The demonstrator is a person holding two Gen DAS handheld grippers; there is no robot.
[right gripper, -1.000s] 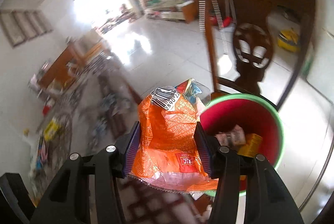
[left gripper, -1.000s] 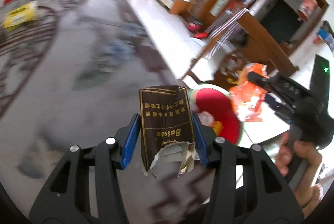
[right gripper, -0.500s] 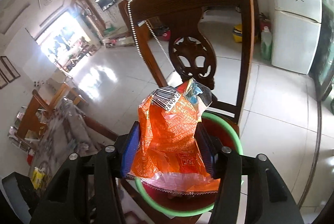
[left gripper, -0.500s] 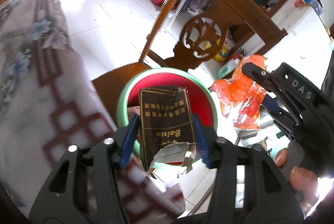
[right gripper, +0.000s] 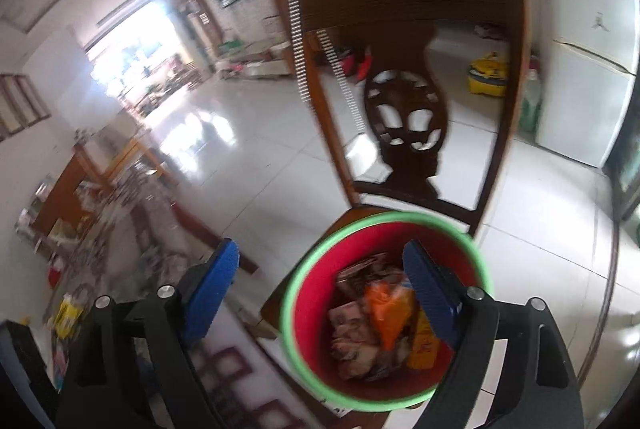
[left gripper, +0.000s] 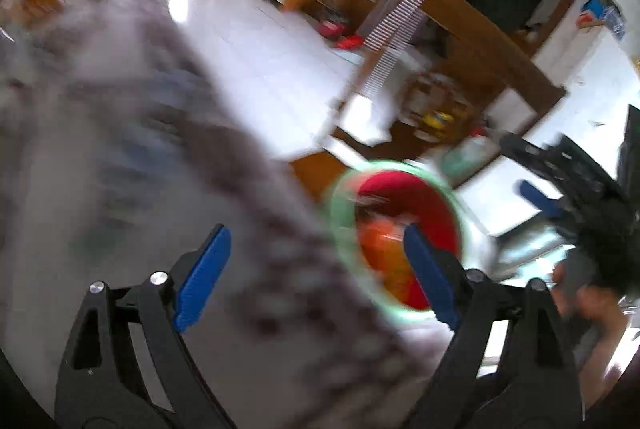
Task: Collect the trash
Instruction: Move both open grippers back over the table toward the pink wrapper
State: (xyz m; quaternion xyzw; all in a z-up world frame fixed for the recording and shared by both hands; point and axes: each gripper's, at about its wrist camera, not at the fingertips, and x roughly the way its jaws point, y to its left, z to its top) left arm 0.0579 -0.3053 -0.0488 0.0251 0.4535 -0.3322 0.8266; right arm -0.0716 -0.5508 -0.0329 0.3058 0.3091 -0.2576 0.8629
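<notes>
A red bin with a green rim (right gripper: 480, 261) stands on a wooden chair seat and holds several wrappers, among them the orange snack bag (right gripper: 386, 309). My right gripper (right gripper: 320, 289) is open and empty above the bin's left rim. My left gripper (left gripper: 316, 269) is open and empty, over the patterned tablecloth (left gripper: 120, 189), left of the bin (left gripper: 448, 197). The orange bag shows blurred inside the bin in the left wrist view (left gripper: 384, 253). The right gripper also shows there at the right edge (left gripper: 560, 181).
A dark carved wooden chair back (right gripper: 408, 101) rises behind the bin. White tiled floor (right gripper: 260, 157) spreads beyond. A white fridge (right gripper: 584, 101) stands at the right. The table with the grey patterned cloth lies to the left, with clutter at its far end (right gripper: 68, 309).
Both grippers have opened. The brown carton has left my left gripper and the orange bag has left my right gripper; the bag now lies in the bin. The left gripper swung left.
</notes>
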